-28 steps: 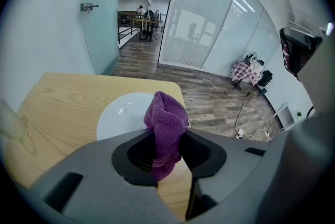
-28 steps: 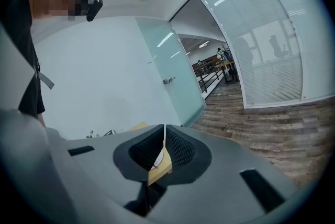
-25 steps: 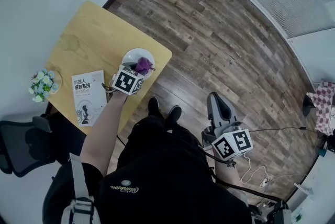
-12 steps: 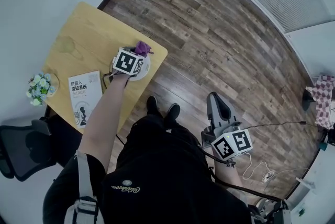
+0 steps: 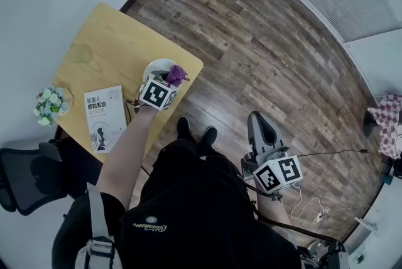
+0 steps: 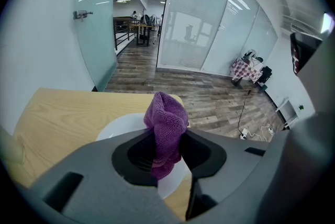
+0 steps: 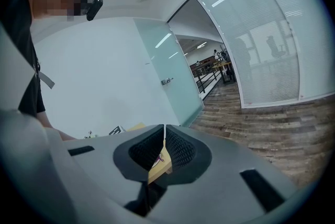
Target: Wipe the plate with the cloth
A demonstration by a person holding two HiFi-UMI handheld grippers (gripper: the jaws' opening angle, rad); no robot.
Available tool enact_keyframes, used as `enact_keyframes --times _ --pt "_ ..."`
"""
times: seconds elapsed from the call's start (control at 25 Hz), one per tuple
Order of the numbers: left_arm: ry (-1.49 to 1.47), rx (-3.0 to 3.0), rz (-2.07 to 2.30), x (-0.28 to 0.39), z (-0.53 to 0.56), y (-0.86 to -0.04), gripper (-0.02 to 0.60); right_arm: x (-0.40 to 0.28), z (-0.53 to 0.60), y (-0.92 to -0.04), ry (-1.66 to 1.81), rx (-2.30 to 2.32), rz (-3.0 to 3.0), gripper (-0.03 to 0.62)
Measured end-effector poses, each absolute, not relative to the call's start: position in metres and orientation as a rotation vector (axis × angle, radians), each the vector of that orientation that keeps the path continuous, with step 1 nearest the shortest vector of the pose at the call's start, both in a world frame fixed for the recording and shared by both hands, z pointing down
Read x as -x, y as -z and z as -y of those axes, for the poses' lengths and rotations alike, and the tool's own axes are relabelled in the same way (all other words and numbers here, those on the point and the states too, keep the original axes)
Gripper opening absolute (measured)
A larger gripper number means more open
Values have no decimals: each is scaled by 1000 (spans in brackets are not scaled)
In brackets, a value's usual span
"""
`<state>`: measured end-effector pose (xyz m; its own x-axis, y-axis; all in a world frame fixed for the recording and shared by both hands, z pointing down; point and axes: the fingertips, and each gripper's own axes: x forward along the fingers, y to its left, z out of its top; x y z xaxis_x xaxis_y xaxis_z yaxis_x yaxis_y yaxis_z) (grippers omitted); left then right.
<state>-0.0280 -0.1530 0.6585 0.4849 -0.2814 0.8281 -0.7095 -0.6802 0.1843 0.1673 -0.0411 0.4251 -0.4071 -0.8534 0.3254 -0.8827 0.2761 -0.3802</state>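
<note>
The left gripper (image 6: 166, 138) is clamped on the purple cloth (image 6: 167, 115), whose bunched top sticks up past the jaw tips. Just beneath it lies the white plate (image 6: 116, 126), set near the corner of the wooden table (image 6: 57, 113) on the side towards the floor. In the head view the cloth (image 5: 176, 75) sits over the plate's (image 5: 156, 65) near edge. Further along the table lie a book (image 5: 104, 115) and a small bunch of flowers (image 5: 49, 104). The right gripper (image 7: 164, 133) is closed on nothing, its jaw tips touching, held well apart from the table, over the floor (image 5: 264, 41).
</note>
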Motion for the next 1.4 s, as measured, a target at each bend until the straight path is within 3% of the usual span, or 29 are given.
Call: enact_keyframes --times 0.48,0.64,1.4 --pt "-1088 -2225 802 28 119 -662 126 -161 43 -425 -781 -1653 2490 15" --pt "-962 -2228 838 26 125 -641 124 -162 42 -424 -776 -1653 2494 15" --pt "-232 -2597 1094 -7 141 -384 124 -183 58 -337 -441 -1744 2682 15"
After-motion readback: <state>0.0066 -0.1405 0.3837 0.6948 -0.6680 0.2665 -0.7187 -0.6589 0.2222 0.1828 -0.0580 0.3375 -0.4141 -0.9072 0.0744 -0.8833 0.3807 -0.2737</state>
